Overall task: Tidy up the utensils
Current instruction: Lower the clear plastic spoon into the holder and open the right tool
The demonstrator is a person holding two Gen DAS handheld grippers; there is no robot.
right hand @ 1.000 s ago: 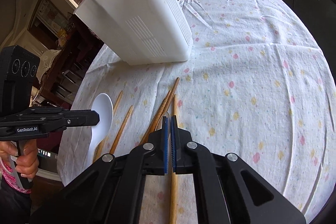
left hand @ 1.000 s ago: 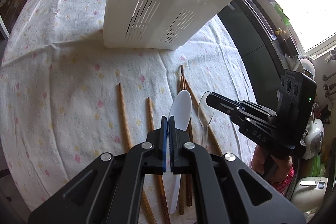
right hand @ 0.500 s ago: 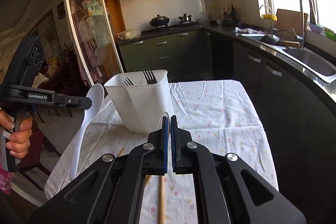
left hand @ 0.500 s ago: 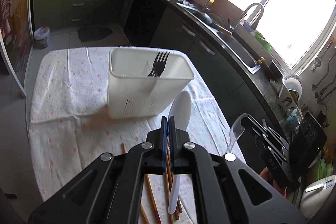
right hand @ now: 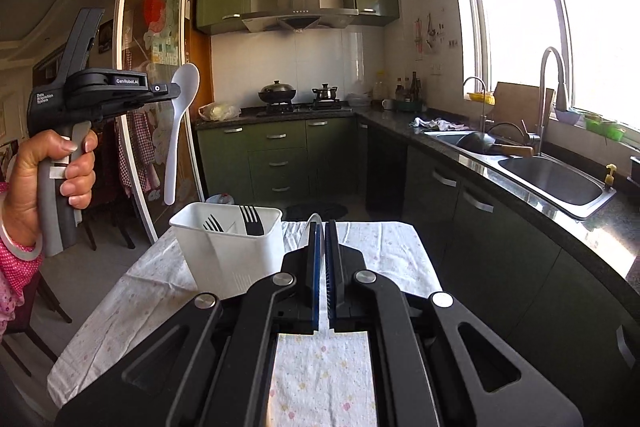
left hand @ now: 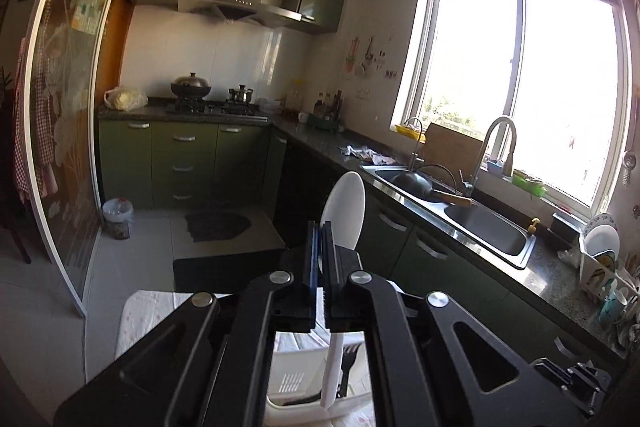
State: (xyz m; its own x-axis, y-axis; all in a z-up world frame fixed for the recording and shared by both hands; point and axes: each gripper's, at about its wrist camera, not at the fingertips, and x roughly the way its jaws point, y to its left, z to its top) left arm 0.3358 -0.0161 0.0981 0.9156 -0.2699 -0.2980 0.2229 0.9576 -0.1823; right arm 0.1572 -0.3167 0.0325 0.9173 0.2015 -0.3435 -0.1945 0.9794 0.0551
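From the right wrist view the whole picture is plain: the left tongs (right hand: 176, 94), gripped by a hand (right hand: 48, 179), are clamped on the neck of a white spoon (right hand: 178, 123) held in the air above and to the left of the white utensil holder (right hand: 228, 251) on the clothed table (right hand: 352, 239). The spoon hangs nearly upright, bowl at the top, handle end pointing down toward the holder. Two black forks (right hand: 250, 221) stand in the holder, tines up. The left wrist view shows only the spoon's bowl (left hand: 345, 211) rising past its closed tongs (left hand: 320, 247) and the handle dropping over the holder's rim (left hand: 292, 403). The right tongs (right hand: 322, 251) are closed on a clear spoon (right hand: 312, 223), only its rim showing.
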